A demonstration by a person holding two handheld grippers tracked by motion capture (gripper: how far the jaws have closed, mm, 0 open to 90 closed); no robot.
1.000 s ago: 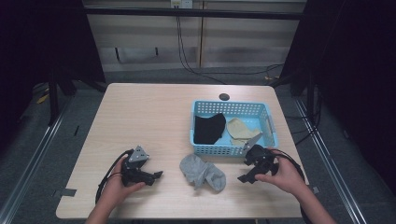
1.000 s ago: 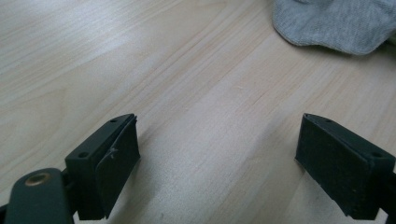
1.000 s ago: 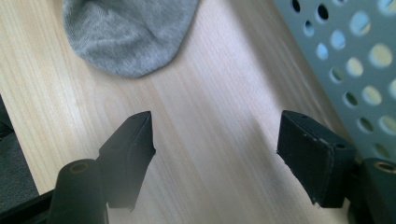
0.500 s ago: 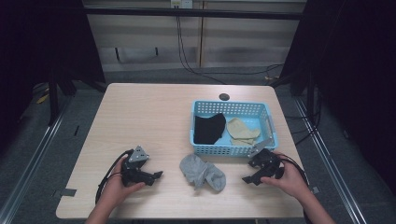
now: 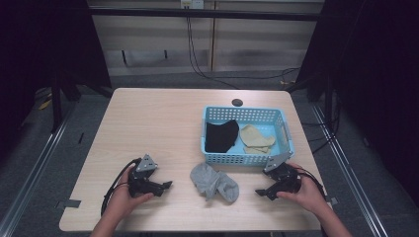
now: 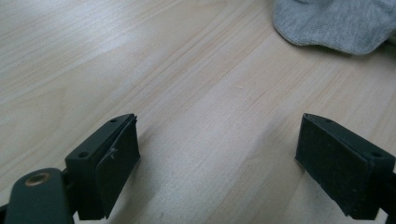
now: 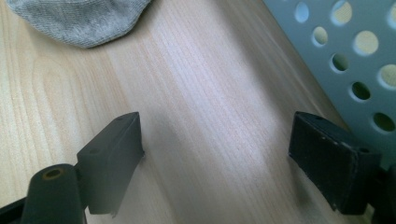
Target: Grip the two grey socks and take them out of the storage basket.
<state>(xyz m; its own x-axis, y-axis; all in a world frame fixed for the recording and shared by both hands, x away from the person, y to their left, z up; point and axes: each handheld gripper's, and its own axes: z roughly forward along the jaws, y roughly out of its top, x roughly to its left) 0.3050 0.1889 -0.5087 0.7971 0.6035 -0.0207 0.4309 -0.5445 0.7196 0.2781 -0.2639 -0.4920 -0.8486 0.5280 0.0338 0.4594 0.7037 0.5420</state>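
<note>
Sorting socks: judged partly done; a black sock [image 5: 221,136] and beige socks [image 5: 255,138] lie in the blue basket [image 5: 244,159], the grey sock [image 5: 214,181] is left on the counter [image 5: 163,123].
Grey sock: between both grippers, just in front of the basket's near wall.
Left gripper [image 5: 167,185]: jaws wide, empty, low over bare wood.
Right gripper [image 5: 260,191]: jaws have just been opening, now wide, nothing between them.
Edges: basket wall beside the right gripper; near counter edge close to both hands.
Room: open wood to the left.
</note>
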